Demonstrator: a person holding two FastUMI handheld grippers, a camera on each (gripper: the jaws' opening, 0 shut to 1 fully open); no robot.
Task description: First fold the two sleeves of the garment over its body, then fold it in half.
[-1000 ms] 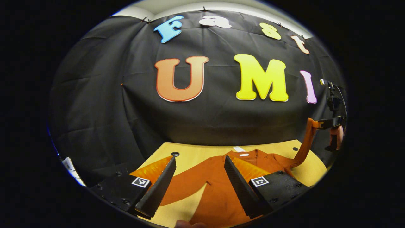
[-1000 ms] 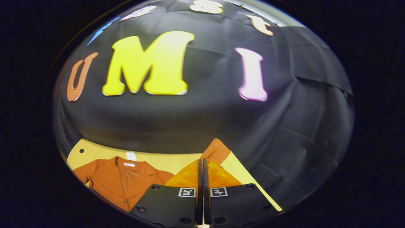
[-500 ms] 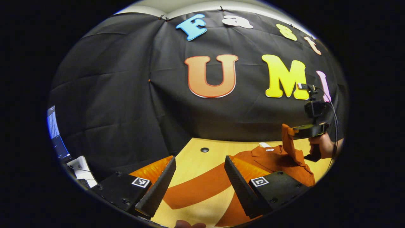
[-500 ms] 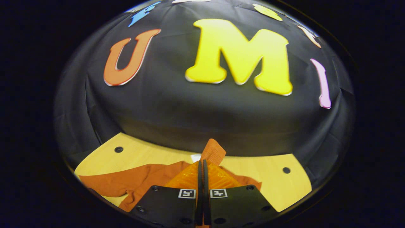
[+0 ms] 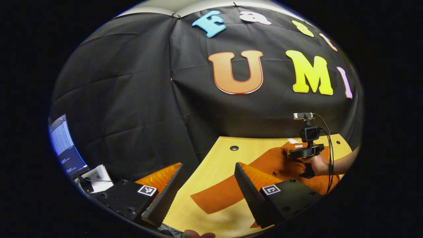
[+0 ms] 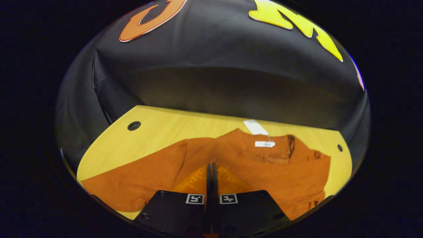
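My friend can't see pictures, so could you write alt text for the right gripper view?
An orange garment lies on a light wooden table, one sleeve stretched out flat to the left. The right gripper is low over its middle, black fingers closed together.

- Our left gripper (image 5: 208, 188) hangs with its fingers spread wide above the wooden table (image 5: 218, 158).
- One sleeve (image 5: 224, 193) of the orange garment (image 5: 281, 165) lies flat beyond the fingers.
- Farther off, a hand (image 5: 317, 164) holds the right gripper (image 5: 302, 152) low over the garment's body.
- A monitor (image 5: 62, 145) stands at far left.
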